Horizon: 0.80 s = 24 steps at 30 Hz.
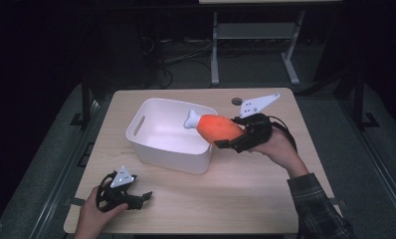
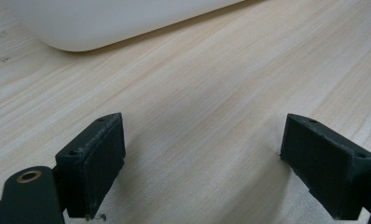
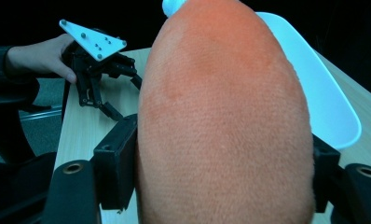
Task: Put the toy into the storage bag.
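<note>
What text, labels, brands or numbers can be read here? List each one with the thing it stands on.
None: no readable text.
The white bin, the orange plush drumstick held in the right gripper and the wooden table carry no print.
The left gripper and its grey three-cornered plate show holes, no letters.
A small round thing at the table's far edge is too small to read.

Light falls from above onto the bench (image 1: 196,199), leaving the surrounding floor and room nearly black. The white bin (image 1: 151,144) glows bright, close to glare, and the orange plush drumstick (image 1: 217,127) looks oversaturated. The high view is soft and grainy. Both gripper views are sharper nearby, with soft shadows under the jaws.
</note>
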Available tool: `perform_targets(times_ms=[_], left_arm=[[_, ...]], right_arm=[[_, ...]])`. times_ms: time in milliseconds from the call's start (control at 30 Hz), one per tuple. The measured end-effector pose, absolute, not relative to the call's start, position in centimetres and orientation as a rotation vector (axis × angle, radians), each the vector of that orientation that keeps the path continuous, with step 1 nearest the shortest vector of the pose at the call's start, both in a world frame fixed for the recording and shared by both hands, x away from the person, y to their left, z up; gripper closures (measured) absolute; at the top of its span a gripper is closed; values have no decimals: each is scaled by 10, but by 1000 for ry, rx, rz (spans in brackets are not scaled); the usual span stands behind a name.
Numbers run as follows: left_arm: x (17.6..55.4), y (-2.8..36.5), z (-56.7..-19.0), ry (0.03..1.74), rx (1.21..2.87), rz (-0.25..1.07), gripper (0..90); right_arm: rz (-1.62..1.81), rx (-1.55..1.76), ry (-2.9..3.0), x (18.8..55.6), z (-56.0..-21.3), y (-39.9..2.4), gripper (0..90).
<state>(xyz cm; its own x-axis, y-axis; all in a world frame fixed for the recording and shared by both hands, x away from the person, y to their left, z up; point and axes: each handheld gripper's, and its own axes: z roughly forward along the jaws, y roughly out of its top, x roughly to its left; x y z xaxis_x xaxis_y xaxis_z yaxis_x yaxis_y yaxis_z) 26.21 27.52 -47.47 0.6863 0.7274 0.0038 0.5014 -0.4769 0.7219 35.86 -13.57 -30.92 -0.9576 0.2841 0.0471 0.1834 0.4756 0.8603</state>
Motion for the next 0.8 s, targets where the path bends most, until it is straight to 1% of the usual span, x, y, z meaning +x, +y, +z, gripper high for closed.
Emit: perform_targets(times_ms=[233, 800], left_arm=[[262, 275, -475, 937, 2178, 404, 129], [262, 275, -475, 937, 2178, 404, 129]], right_arm=[[1497, 393, 2615, 366, -303, -119, 292], [1483, 342, 2647, 384, -301, -76, 292]])
